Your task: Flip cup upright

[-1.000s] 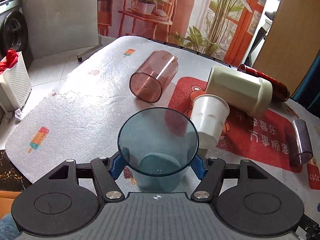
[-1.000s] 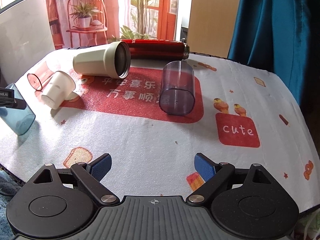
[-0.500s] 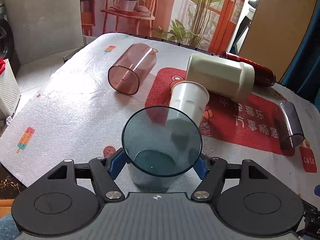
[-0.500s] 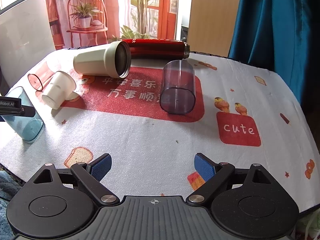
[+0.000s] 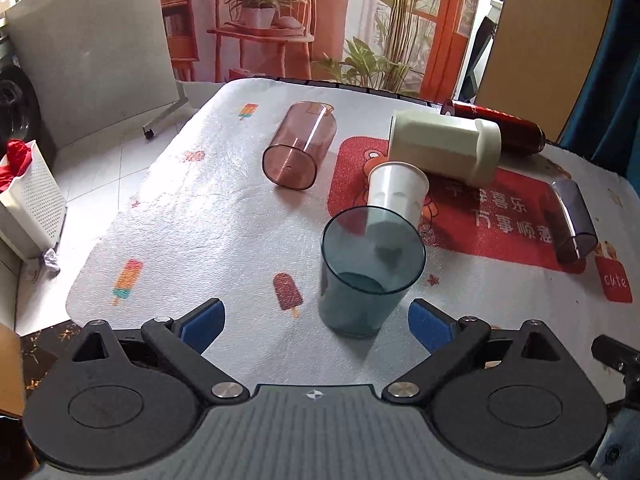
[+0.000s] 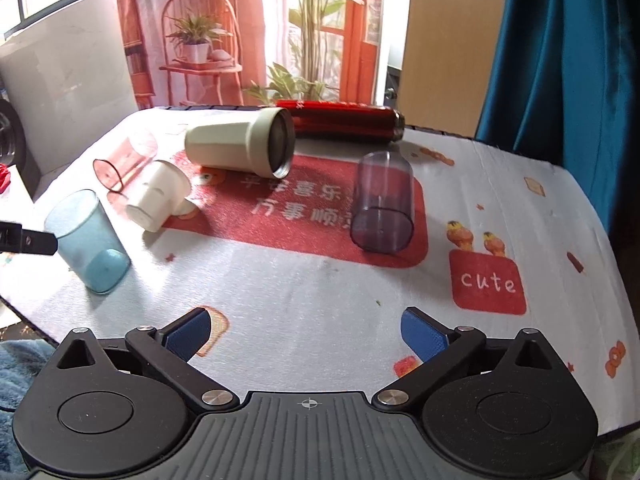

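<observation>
A clear blue cup (image 5: 366,276) stands upright on the table, mouth up; it also shows at the left of the right wrist view (image 6: 88,240). My left gripper (image 5: 316,318) is open, its blue pads apart on either side of the cup and just behind it, not touching. My right gripper (image 6: 306,332) is open and empty over the table's near edge. A pink clear cup (image 5: 300,146), a white cup (image 5: 396,194), a cream tumbler (image 5: 444,146) and a grey clear cup (image 6: 382,204) lie on their sides.
A red flask (image 6: 344,124) lies at the table's far edge behind the cream tumbler. A white basket (image 5: 30,200) stands on the floor to the left. A blue curtain (image 6: 568,60) hangs at the right. The patterned cloth (image 6: 304,280) covers the table.
The left gripper set the blue cup down upright, opened its jaws and drew back from it. The right gripper has not moved.
</observation>
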The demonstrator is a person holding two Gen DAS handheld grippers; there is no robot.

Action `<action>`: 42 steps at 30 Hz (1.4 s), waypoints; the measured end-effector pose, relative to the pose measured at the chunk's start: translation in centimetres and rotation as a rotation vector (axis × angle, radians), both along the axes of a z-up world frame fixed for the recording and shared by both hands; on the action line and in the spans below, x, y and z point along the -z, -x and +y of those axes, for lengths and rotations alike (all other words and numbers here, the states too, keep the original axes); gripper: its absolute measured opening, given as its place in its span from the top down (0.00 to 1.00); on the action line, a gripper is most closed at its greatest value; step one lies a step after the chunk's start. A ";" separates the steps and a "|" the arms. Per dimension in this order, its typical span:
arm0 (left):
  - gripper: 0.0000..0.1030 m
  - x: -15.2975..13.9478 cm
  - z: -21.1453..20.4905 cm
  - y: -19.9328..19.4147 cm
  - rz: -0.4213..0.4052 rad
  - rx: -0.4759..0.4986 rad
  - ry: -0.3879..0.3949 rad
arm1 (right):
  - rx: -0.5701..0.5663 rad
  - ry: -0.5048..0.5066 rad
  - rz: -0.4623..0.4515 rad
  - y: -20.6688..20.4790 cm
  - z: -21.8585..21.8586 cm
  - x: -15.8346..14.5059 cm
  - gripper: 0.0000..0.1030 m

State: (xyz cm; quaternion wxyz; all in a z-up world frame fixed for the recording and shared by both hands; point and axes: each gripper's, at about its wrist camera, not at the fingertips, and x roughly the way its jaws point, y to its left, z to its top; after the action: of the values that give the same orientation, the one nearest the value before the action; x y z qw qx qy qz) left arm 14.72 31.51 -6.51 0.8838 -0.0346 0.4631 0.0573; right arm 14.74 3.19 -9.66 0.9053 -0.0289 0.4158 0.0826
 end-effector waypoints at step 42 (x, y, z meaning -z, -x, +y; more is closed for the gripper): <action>0.00 -6.4 -2.0 12.7 -0.065 0.014 -0.109 | 0.056 0.079 -0.064 8.8 1.1 -5.5 0.00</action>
State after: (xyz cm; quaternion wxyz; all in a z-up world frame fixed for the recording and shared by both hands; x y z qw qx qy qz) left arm 2.03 29.48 -0.09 0.8994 0.0149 0.4305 0.0749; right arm 5.94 4.28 -4.17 0.9182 -0.0559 0.3901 0.0398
